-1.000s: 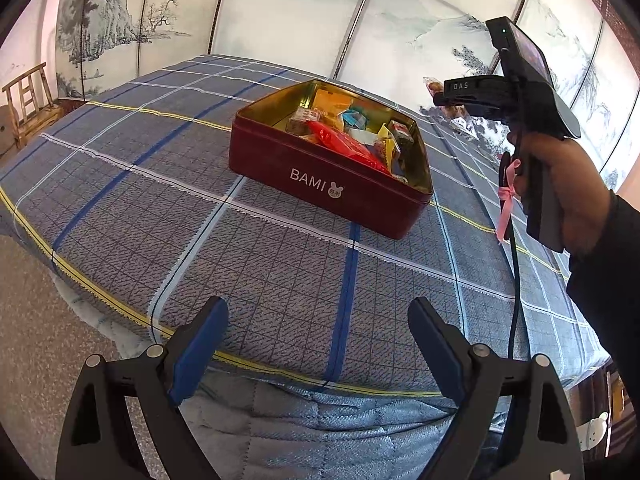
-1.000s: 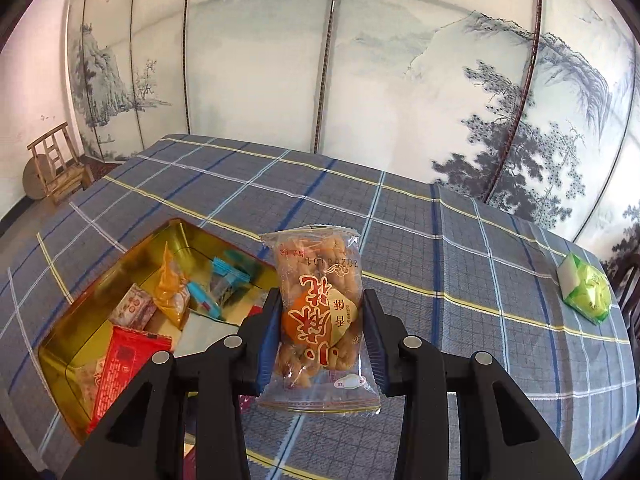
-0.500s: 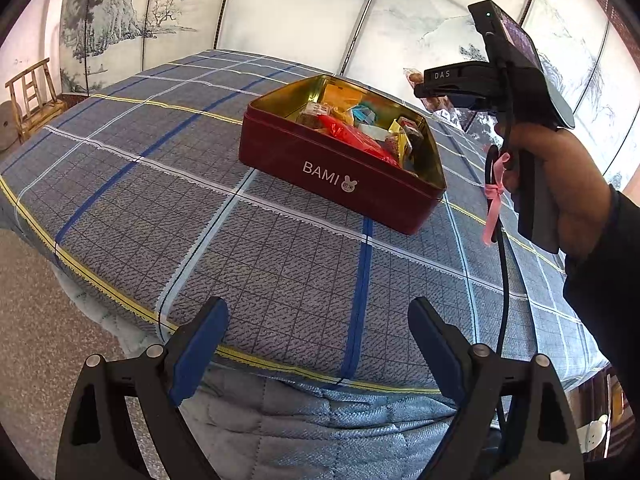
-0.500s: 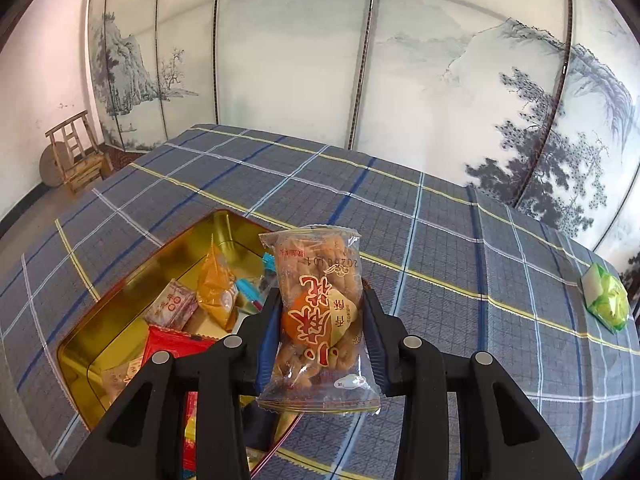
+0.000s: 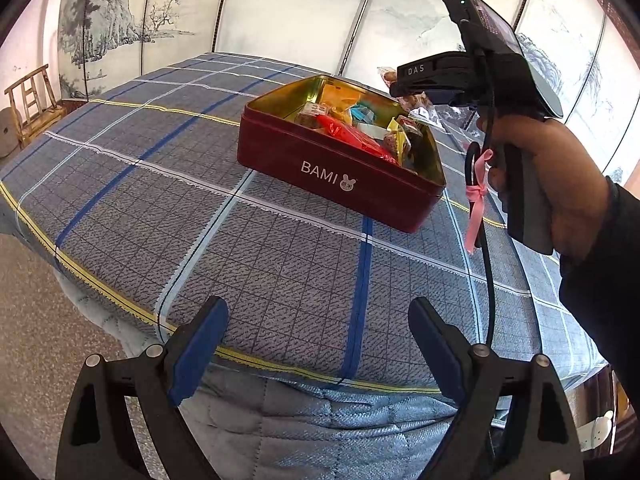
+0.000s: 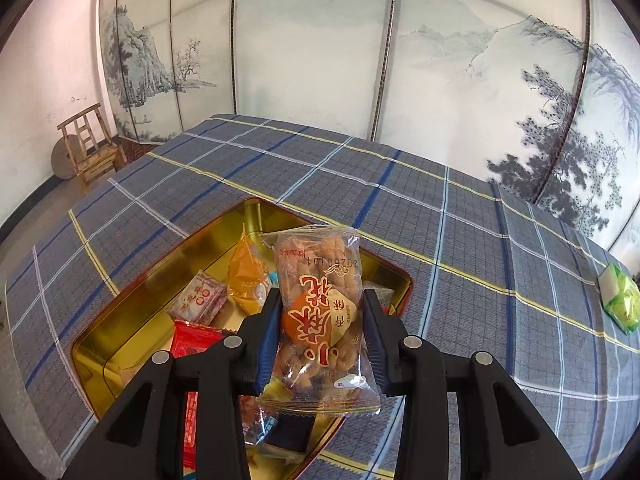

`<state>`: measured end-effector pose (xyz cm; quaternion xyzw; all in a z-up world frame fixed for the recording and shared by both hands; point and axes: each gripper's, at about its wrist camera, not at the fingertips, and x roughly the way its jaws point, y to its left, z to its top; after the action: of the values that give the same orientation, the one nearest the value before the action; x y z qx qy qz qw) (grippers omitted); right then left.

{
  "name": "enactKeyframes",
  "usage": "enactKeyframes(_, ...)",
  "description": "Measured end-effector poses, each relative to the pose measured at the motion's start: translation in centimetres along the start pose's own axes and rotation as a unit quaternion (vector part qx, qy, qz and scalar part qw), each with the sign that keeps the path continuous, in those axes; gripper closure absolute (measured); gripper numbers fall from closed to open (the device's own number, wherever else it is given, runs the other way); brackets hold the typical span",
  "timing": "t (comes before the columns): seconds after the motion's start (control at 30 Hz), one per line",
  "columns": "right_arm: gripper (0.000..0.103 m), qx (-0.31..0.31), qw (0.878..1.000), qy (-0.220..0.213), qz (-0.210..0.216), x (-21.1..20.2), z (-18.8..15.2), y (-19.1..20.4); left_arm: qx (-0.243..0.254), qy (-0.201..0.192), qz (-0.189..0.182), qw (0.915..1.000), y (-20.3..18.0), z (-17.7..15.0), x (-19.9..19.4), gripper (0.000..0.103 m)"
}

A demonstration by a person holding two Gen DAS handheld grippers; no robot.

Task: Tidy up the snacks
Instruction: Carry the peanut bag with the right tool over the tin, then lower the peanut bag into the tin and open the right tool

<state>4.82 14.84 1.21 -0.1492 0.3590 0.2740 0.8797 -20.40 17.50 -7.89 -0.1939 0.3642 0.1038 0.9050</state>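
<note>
One snack bag [image 6: 320, 316] is clamped in the right gripper [image 6: 320, 320] above the tin [image 6: 120, 320]. The left gripper [image 5: 320, 344] is held apart, with nothing between its fingers.

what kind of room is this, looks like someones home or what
Probably a home-style room, though that is a guess: painted landscape screen panels line the wall, a plaid cloth covers a quilted surface, and a wooden chair stands in the corner.

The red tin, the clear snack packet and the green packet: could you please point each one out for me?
red tin [image 5: 340, 178]: left wrist view, front wall by the BAMI lettering.
clear snack packet [image 6: 320, 312]: right wrist view, printed front.
green packet [image 6: 620, 300]: right wrist view, top face.
</note>
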Motion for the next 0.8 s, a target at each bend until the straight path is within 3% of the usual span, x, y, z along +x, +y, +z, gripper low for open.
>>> enactKeyframes(0.57, 0.063, -0.033, 0.999, 0.024, 0.033, 0.9, -1.8, 3.2, -0.001, 0.005, -0.001, 1.0000, 0.1, 0.0, -0.1, 0.014)
enactKeyframes(0.7, 0.062, -0.025, 0.998, 0.014, 0.062, 0.2, -2.1, 2.9, -0.002, 0.005, 0.006, 1.0000, 0.2, 0.0, -0.2, 0.014)
enactKeyframes(0.8, 0.047, -0.021, 0.996, -0.015, 0.080, -1.6, -2.3, 1.9, 0.001, 0.001, 0.011, 0.9999, 0.2, 0.2, -0.5, 0.014)
